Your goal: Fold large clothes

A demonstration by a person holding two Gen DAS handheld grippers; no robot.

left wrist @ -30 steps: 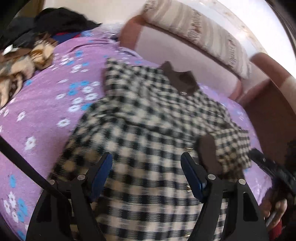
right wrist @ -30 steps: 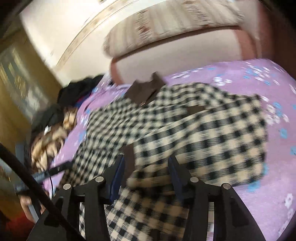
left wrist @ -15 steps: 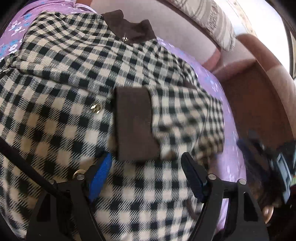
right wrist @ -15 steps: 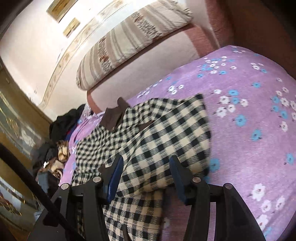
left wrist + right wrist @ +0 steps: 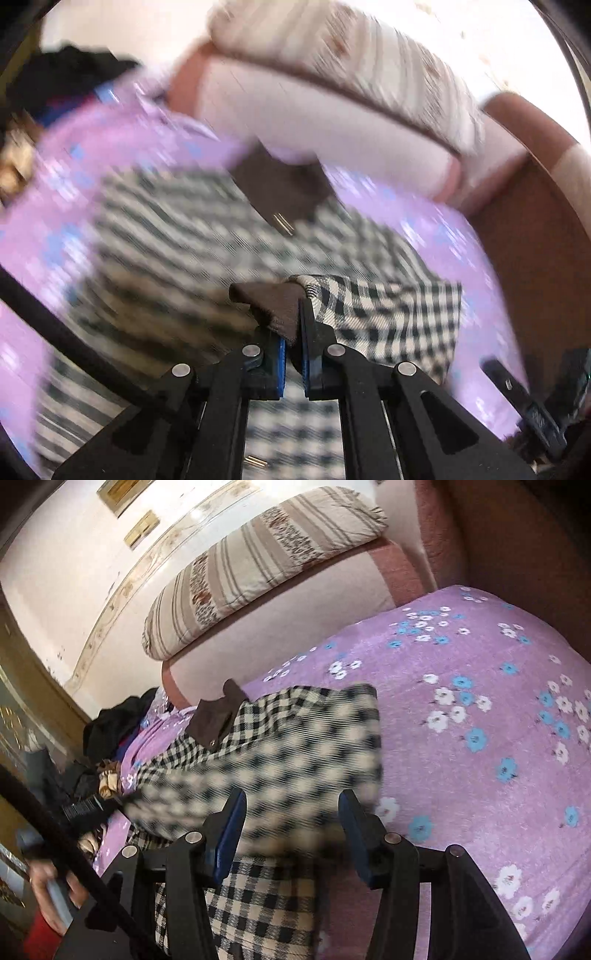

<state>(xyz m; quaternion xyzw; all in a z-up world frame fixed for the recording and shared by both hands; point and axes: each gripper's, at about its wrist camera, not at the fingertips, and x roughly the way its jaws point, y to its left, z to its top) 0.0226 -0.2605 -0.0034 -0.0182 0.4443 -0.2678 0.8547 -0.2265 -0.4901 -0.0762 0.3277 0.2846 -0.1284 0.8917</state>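
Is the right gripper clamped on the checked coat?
No, the right gripper has its fingers spread wide, with the checked coat loose between them.

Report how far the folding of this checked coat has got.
Done: the checked coat lies spread on the purple floral bedspread, brown collar toward the headboard. In hand: the left gripper has just closed on the brown sleeve cuff; the right gripper is open over the coat. Left: the sleeve and body folds.
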